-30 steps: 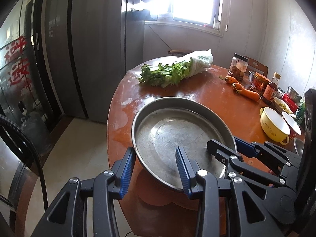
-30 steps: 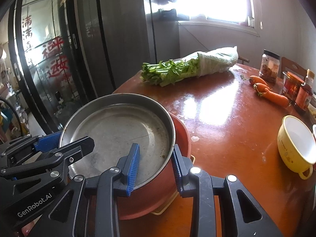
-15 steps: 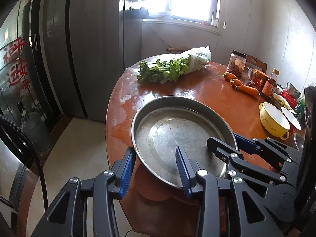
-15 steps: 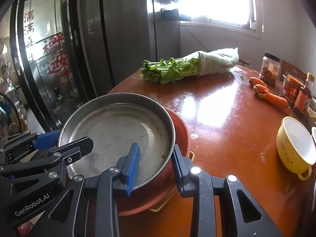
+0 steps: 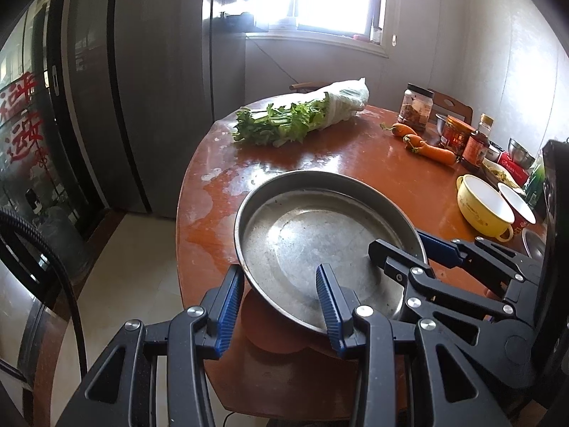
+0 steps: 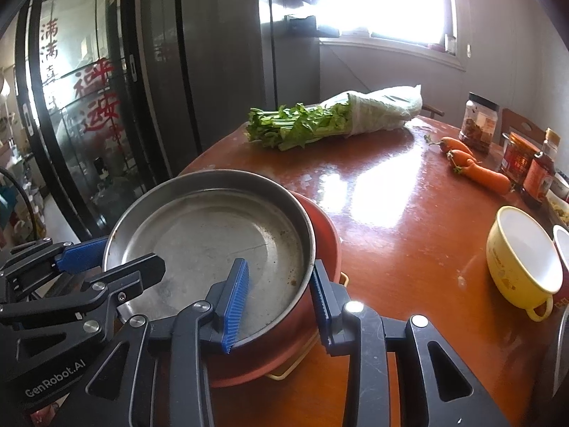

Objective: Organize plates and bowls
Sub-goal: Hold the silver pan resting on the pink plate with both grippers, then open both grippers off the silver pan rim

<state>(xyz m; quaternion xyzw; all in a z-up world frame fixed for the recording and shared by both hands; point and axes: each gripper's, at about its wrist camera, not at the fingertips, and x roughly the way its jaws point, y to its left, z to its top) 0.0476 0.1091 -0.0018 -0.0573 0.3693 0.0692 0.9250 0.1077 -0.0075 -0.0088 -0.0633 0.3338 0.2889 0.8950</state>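
A round metal pan (image 5: 320,235) rests in an orange-red bowl (image 6: 322,235) at the near edge of the round table; the pan also shows in the right wrist view (image 6: 213,235). My left gripper (image 5: 281,302) is open, its two fingers on either side of the pan's near-left rim. My right gripper (image 6: 281,291) is open, its fingers on either side of the pan's near-right rim and the bowl's wall. A yellow bowl (image 6: 519,259) with a white inside stands at the right.
A bunch of greens in a plastic bag (image 5: 298,117) lies at the table's far side. Carrots (image 5: 426,146), jars and bottles (image 5: 458,135) stand at the far right. A dark fridge (image 6: 177,71) stands left of the table (image 6: 409,206).
Both cameras have risen slightly, so pan and table sit lower in view. The grippers stay open around the pan's rim.
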